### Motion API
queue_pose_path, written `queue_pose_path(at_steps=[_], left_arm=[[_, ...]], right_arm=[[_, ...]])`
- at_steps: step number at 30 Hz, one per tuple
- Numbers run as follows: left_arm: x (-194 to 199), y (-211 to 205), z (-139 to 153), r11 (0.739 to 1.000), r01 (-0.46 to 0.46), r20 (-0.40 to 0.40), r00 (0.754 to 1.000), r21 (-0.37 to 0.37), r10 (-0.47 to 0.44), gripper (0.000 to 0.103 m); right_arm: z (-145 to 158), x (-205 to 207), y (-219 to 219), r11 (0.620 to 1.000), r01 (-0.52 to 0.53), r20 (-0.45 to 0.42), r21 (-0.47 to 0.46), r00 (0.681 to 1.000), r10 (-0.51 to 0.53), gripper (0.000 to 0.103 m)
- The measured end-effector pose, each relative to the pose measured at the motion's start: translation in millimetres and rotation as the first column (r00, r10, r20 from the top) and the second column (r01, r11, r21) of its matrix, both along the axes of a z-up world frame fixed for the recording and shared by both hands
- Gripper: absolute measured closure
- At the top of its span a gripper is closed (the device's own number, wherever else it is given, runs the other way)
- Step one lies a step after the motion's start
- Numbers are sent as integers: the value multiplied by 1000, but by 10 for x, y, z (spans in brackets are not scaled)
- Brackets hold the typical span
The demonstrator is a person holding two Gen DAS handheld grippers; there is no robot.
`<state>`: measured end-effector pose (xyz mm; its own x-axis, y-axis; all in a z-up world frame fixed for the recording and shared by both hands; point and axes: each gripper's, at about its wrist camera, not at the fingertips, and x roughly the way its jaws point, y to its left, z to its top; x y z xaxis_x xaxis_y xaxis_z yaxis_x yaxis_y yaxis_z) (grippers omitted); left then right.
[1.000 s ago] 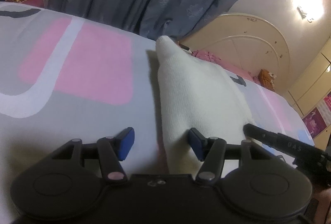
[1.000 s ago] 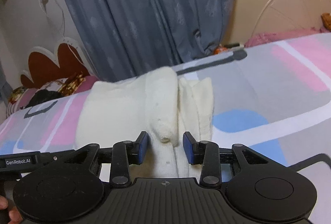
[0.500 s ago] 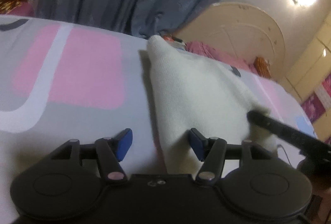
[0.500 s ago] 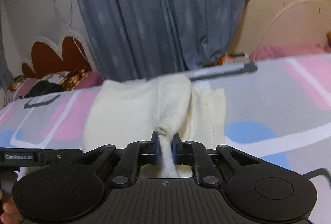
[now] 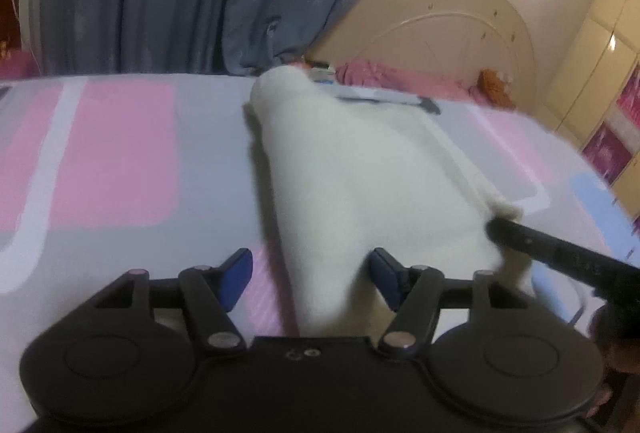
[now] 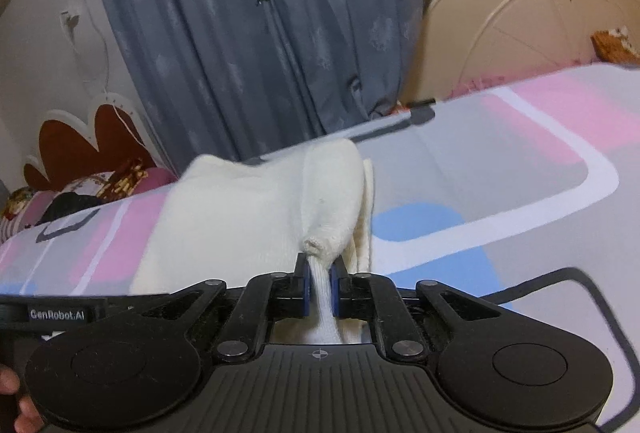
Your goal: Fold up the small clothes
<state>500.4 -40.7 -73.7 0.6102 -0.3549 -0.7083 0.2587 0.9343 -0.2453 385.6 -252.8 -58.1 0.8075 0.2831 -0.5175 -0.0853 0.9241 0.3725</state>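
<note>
1. Two grippers are at work on one small white knitted garment (image 5: 360,185), which lies on the bed (image 5: 120,161) over its pink, grey and blue sheet.
2. My right gripper (image 6: 319,287) has its jaws nearly together, pinching a bunched bit of the garment (image 6: 256,217); the cloth rises in a narrow ridge from the pinch towards the far end.
3. My left gripper (image 5: 310,275) has its jaws wide apart, with the near end of the garment lying between them, and I am not holding anything there.
4. As I judge it, the folding is at an early or middle stage: one side looks drawn up and partly turned over, but no neat flat fold shows.
5. What I think is left: carry the pinched part across, lay it down flat, then let go and smooth it.
6. Whether the garment has other folds underneath, I cannot tell.
</note>
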Motion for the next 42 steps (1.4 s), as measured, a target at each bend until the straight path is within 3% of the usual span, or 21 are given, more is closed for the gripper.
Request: queue_pose_path(at_steps=[3,6,8,10,13,17,20,21,22,26,28,30,33,36,38,42], left_arm=[[45,12,-54,1000,7,-19,1000,5,-7,32],[36,93,71,1000,-9,49,999,-17,10,34],[91,174,130,997,-33,78,996,-63,38,35],[197,235,148,993,-64,83,994,-104,73,36],[421,301,72,982,-110,30,993,-152,116,38],[581,347,-34,975,-118,-20,993,-187,116,35],[611,366,-104,975,-111,-27,994,-194,108,32],[619,366,-124,976,-108,-25,994,-191,105,31],[618,349,-124,976,-106,-22,994,-191,104,30],[562,269,-53,983,-75,17,997,-170,79,37],[566,150,-46,994,-41,31,999,-106,45,34],[602,47,-92,998,-26,25,999,-55,27,29],[605,15,-107,1000,-19,40,999,-24,20,27],[415,29,48,1000,-17,89,996,-14,18,42],[177,2,135,1000,14,130,991,-23,-11,41],[-32,-210,-31,995,59,115,991,82,-68,37]], right_arm=[[-113,-7,-15,1000,-2,-26,10,1000,3,95],[-6,-8,-121,999,-6,23,54,1000,4,93],[101,52,-241,996,18,57,91,998,-24,63],[167,177,-300,993,12,71,114,997,-21,63],[189,464,-274,992,-2,48,122,999,-4,64],[38,759,-198,994,-14,-38,107,999,18,64],[-62,792,-229,989,-4,-69,148,998,14,64],[-77,778,-243,985,-13,-73,170,997,26,68],[-85,757,-252,983,-28,-71,184,997,42,80],[32,534,-269,992,-33,25,119,999,30,97],[44,378,-255,997,-28,60,78,998,24,97],[-83,399,-249,998,-10,9,56,1000,10,97],[-161,433,-317,995,9,-30,104,1000,-6,97],[5,374,-318,997,13,-16,73,1000,-12,97],[172,201,-294,1000,19,43,6,999,-19,95],[211,-73,-69,991,-114,62,-66,991,118,95]])
